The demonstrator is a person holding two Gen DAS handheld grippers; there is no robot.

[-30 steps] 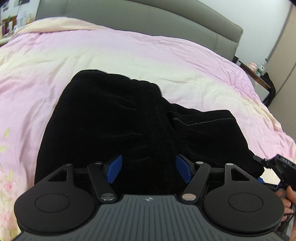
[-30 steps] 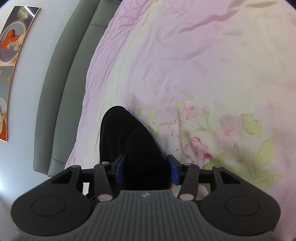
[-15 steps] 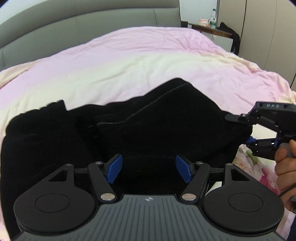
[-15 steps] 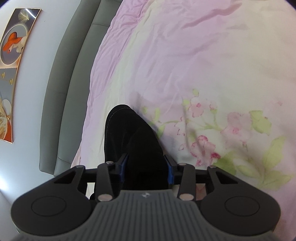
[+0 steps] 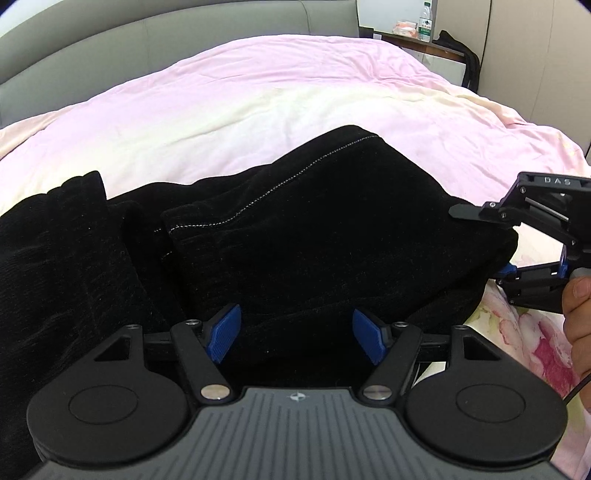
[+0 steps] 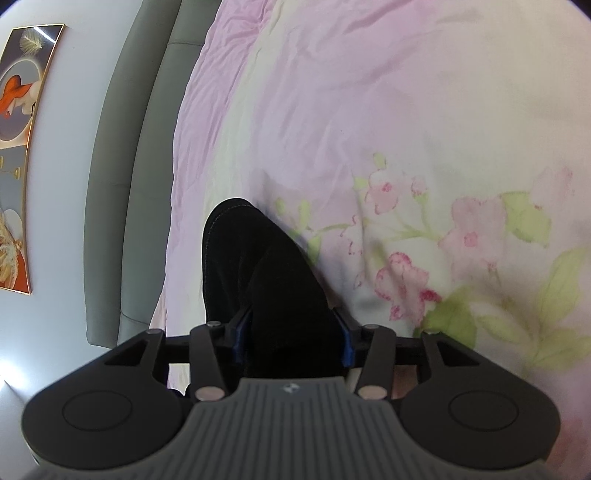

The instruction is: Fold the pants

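Black pants (image 5: 295, 240) lie bunched on a pink bedspread (image 5: 277, 99), a stitched seam running across the upper fold. My left gripper (image 5: 295, 339) is open, its blue pads (image 5: 223, 338) spread wide, with black cloth lying between and under them. My right gripper (image 6: 291, 336) is closed on a thick fold of the pants (image 6: 266, 266), cloth filling the gap between its pads. It also shows in the left wrist view (image 5: 532, 251) at the pants' right edge, held by a hand.
A grey padded headboard (image 5: 147, 40) runs behind the bed. A nightstand with a bottle (image 5: 424, 26) stands at the far right. A framed picture (image 6: 18, 147) hangs on the wall. The bedspread has a floral print (image 6: 461, 240) near the right gripper.
The left gripper's view swung right, so the pants' right fold and the right gripper came into fuller view. The right gripper's jaws narrowed onto the cloth.
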